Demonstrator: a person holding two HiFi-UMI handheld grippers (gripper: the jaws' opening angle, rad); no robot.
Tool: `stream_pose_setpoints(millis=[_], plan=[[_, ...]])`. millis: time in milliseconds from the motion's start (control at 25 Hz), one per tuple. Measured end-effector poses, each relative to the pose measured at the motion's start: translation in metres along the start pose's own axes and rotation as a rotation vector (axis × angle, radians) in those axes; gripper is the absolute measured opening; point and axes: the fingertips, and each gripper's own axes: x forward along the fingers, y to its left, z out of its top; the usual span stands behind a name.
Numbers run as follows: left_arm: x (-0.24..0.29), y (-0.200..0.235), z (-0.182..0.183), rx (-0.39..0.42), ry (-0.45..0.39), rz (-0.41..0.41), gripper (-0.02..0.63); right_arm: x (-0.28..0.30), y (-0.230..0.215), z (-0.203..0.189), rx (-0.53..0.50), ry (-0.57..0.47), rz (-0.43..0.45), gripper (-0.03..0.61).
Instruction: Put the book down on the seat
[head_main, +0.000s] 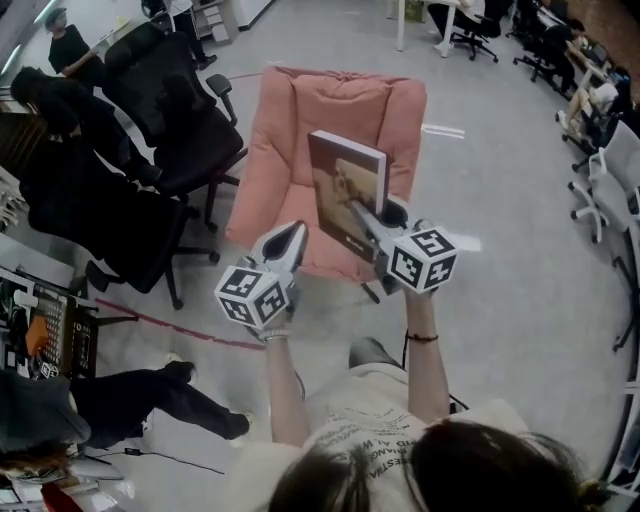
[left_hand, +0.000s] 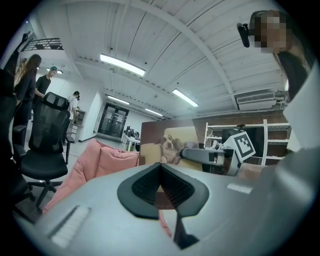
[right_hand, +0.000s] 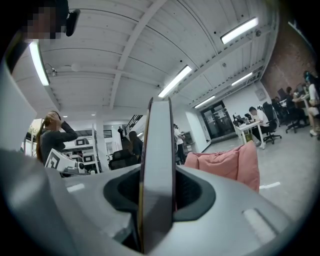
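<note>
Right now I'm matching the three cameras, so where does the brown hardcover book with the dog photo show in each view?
Head view: the brown hardcover book stands upright at centre, before the pink cushioned seat.
Left gripper view: book at centre, cover facing the camera; seat lower left.
Right gripper view: book edge-on at centre; seat at right.
Shared landmark: the pink seat.

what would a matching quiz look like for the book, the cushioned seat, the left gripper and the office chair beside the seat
1 book
2 cushioned seat
3 left gripper
4 office chair

a black, left of the seat
b jaws together, empty
c pink
d clamped upright in the right gripper

Pairs: 1-d, 2-c, 3-b, 4-a
</note>
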Motion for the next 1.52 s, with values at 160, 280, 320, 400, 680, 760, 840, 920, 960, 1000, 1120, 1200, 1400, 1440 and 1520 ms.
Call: stream_pose_setpoints(millis=[160, 280, 320, 400, 680, 760, 840, 920, 960, 1000, 1120, 1200, 1400, 1440, 1520], plan=[[0.008, 0.016, -0.001, -0.011, 0.001, 0.003, -0.002, 0.017, -0.005, 0.0, -0.004, 0.011, 0.0, 0.147], [0.02, 0.033, 0.009, -0.021, 0.003, 0.011, -0.002, 0.038, -0.015, 0.009, 0.0, 0.025, 0.003, 0.147], [0.025, 0.04, 0.013, -0.025, 0.005, 0.013, -0.003, 0.047, -0.019, 0.013, 0.002, 0.03, 0.003, 0.147], [0.036, 0.055, 0.02, -0.03, 0.011, 0.018, -0.002, 0.066, -0.028, 0.019, 0.008, 0.039, 0.001, 0.147], [0.07, 0.099, 0.026, -0.053, 0.016, 0.039, -0.002, 0.119, -0.057, 0.02, 0.022, 0.074, 0.016, 0.147], [0.078, 0.104, 0.02, -0.053, 0.019, 0.041, -0.002, 0.126, -0.066, 0.012, 0.029, 0.082, 0.017, 0.147], [0.084, 0.11, 0.014, -0.055, 0.021, 0.046, -0.002, 0.134, -0.073, 0.004, 0.032, 0.095, 0.019, 0.147], [0.089, 0.114, 0.01, -0.057, 0.024, 0.049, -0.002, 0.14, -0.078, 0.0, 0.032, 0.106, 0.025, 0.147], [0.092, 0.116, 0.009, -0.058, 0.025, 0.05, -0.002, 0.143, -0.081, -0.001, 0.032, 0.11, 0.029, 0.147], [0.095, 0.119, 0.007, -0.057, 0.027, 0.052, -0.003, 0.146, -0.083, -0.002, 0.031, 0.113, 0.033, 0.147], [0.111, 0.132, 0.006, -0.057, 0.029, 0.061, -0.003, 0.163, -0.095, -0.003, 0.031, 0.123, 0.048, 0.147], [0.125, 0.143, 0.013, -0.06, 0.027, 0.067, -0.002, 0.179, -0.105, 0.002, 0.031, 0.132, 0.059, 0.147], [0.151, 0.166, 0.026, -0.072, 0.027, 0.081, -0.002, 0.21, -0.124, 0.012, 0.032, 0.156, 0.08, 0.147], [0.155, 0.168, 0.024, -0.077, 0.028, 0.081, -0.002, 0.212, -0.128, 0.011, 0.033, 0.16, 0.081, 0.147], [0.163, 0.17, 0.02, -0.086, 0.036, 0.079, -0.002, 0.218, -0.136, 0.009, 0.041, 0.168, 0.078, 0.147]])
